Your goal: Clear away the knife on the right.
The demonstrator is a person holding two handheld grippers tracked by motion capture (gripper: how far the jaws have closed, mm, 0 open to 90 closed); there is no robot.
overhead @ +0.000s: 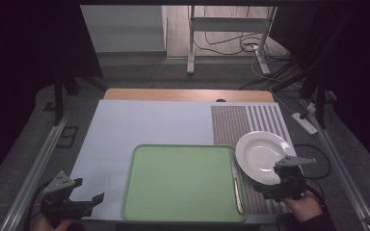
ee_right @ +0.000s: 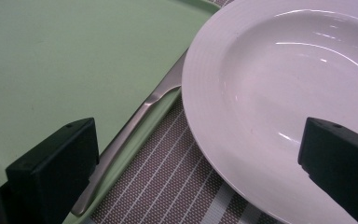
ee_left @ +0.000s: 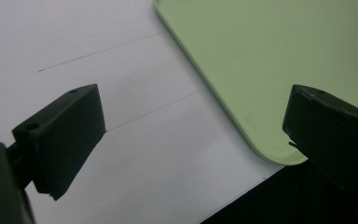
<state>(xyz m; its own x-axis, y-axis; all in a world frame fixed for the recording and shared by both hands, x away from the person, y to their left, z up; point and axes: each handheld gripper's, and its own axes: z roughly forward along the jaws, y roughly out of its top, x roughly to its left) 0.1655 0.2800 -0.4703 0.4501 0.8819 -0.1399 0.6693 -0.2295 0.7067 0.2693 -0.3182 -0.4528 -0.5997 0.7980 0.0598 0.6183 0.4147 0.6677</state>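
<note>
We judge the plate [overhead: 261, 155] rigid, glazed, slippery and breakable, best taken by its near rim, with both right gripper [overhead: 270, 190] and left gripper [overhead: 87, 196] jaws standing apart, empty.

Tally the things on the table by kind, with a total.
Tray: 1
Plate: 1
Knife: 1
Striped placemat: 1
Total: 4

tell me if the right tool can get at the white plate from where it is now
Probably yes. The right tool is open, right at the near rim of the white plate, and nothing lies between them. The knife sits off to the side on the green tray.
</note>
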